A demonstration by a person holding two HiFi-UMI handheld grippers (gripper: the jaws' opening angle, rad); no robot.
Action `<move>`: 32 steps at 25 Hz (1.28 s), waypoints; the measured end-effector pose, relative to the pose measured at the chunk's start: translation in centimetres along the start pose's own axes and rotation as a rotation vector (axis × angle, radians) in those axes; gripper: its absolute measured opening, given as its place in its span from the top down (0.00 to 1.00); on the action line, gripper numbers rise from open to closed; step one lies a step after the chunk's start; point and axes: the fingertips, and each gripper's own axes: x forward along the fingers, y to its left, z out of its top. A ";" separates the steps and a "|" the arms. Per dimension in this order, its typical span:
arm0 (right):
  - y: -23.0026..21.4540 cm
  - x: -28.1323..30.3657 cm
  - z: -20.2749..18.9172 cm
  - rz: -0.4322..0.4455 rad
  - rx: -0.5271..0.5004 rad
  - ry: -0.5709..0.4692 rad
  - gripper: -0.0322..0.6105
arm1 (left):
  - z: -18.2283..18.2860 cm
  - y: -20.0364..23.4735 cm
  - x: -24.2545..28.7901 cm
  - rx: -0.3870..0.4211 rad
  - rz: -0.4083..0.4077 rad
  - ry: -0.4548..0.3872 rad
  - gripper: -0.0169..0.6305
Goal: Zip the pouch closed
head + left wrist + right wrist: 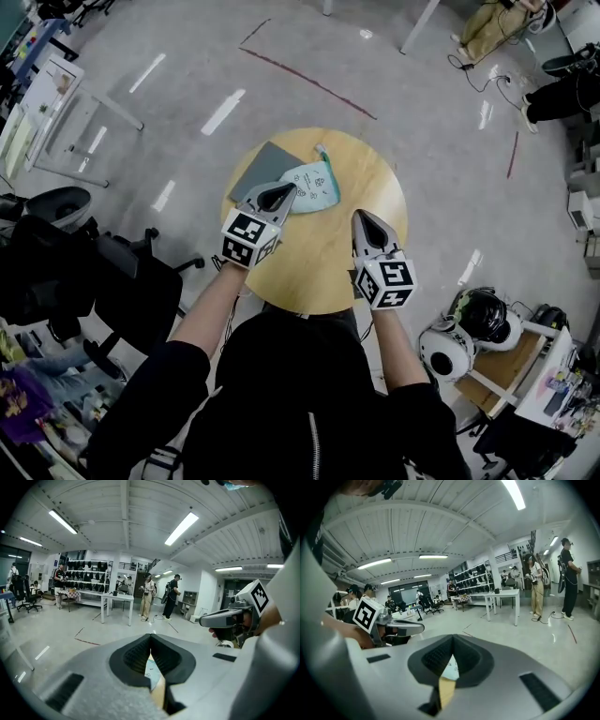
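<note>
The pale-green pouch (314, 186) is laid on the round wooden table (319, 272), partly over a grey sheet (258, 171). L gripper (278, 195) is held at its left edge and R gripper (362, 217) near its right. Both are seen w/ jaws fully closed, nothing gripped.

One table (323, 267), one pouch (315, 185), one grey mat (260, 170) — two grippers: left gripper (281, 195), right gripper (365, 218).
</note>
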 end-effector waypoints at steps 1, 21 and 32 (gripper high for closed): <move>-0.4 0.6 0.3 0.010 -0.003 0.004 0.95 | 0.0 0.4 0.6 -0.008 0.007 0.008 0.97; -11.1 10.5 -0.2 0.217 -0.002 0.156 0.95 | -3.9 5.5 16.6 -0.257 0.201 0.248 0.73; -17.3 12.2 -2.8 0.234 0.061 0.222 0.95 | -9.3 9.0 23.2 -0.543 0.443 0.323 0.59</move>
